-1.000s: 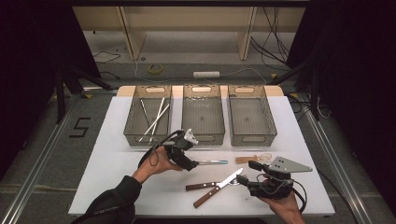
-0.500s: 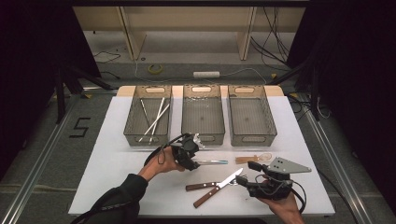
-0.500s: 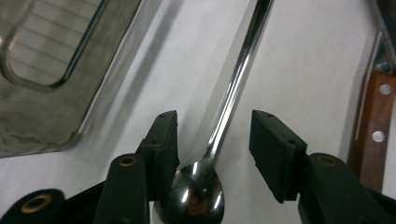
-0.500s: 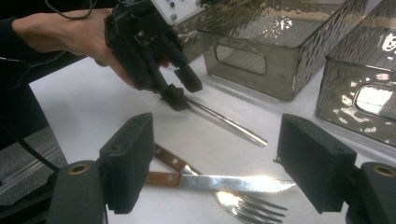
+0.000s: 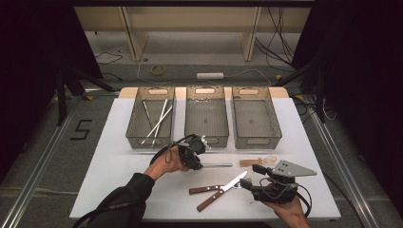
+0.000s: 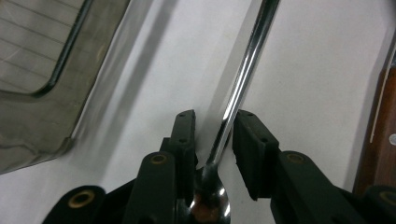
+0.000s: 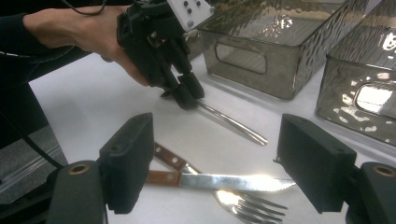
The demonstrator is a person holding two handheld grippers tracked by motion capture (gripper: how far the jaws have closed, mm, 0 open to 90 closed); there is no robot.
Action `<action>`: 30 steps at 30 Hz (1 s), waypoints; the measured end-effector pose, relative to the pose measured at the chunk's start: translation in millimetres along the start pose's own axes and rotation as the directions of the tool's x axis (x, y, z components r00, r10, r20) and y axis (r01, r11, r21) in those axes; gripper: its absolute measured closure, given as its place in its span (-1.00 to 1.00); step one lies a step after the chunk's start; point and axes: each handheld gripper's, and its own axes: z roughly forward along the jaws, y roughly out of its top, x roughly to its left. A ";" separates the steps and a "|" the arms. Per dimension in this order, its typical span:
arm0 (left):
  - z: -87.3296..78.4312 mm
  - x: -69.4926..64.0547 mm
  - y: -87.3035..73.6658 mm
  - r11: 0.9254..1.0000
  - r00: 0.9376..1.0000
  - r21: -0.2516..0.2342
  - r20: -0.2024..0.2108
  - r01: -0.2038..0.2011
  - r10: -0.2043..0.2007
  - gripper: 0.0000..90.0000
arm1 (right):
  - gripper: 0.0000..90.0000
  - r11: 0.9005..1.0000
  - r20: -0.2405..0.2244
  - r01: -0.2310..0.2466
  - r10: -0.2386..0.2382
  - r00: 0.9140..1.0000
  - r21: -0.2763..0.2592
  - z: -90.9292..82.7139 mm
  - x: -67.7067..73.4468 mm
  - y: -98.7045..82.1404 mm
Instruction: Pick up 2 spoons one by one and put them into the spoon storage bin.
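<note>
White tabletop (image 5: pixel 119 180) spreads before us, with dark floor around it and three grey bins along its far side. Our left bin (image 5: pixel 151 118) holds a few pale sticks (image 5: pixel 159 121); the middle bin (image 5: pixel 206 116) and the right bin (image 5: pixel 254 118) look bare from above.

Our left gripper (image 5: pixel 198 164) is down at the table just in front of the middle bin, over the bowl end of a steel spoon (image 5: pixel 216 165) that lies flat, its handle running toward our right. In the left gripper view the spoon (image 6: pixel 243 74) passes between the jaws, the bowl down near their base. The jaws have just been closing and now stand narrow around the neck of the spoon; one pad (image 6: pixel 187 135) seems to meet the metal, while a thin gap shows beside the other pad (image 6: pixel 250 140), so we cannot call it a firm grip.

Our right gripper (image 5: pixel 252 178) hovers low near the front right of the table, jaws wide apart with nothing between them. Its own view shows a wood-handled knife (image 7: pixel 224 181) lying across a fork (image 7: pixel 254 200) just beyond the pads, with the left gripper (image 7: pixel 184 95) on the spoon (image 7: pixel 233 123) farther off. A small wooden spoon (image 5: pixel 256 161) lies near the right gripper.
</note>
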 end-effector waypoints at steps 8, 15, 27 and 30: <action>-1.0 -1.9 1.4 0.999 0.999 0.016 0.008 -0.044 0.044 0.81 | -0.37 1.000 -0.001 -0.001 0.001 1.000 0.000 -0.3 0.7 0.2; -0.4 -5.3 0.3 0.997 0.997 -0.001 0.030 -0.075 0.075 0.97 | -0.37 1.000 -0.001 -0.001 0.001 1.000 0.000 -0.5 0.8 0.3; -12.9 -6.6 -0.6 0.996 0.997 -0.053 0.032 -0.066 0.068 0.98 | -0.37 1.000 -0.002 0.000 0.000 1.000 0.000 -0.6 1.4 0.4; -18.3 -5.2 -1.6 0.996 0.998 -0.073 0.038 -0.055 0.058 0.98 | -0.37 1.000 -0.002 0.001 -0.001 1.000 0.000 -0.6 1.4 0.5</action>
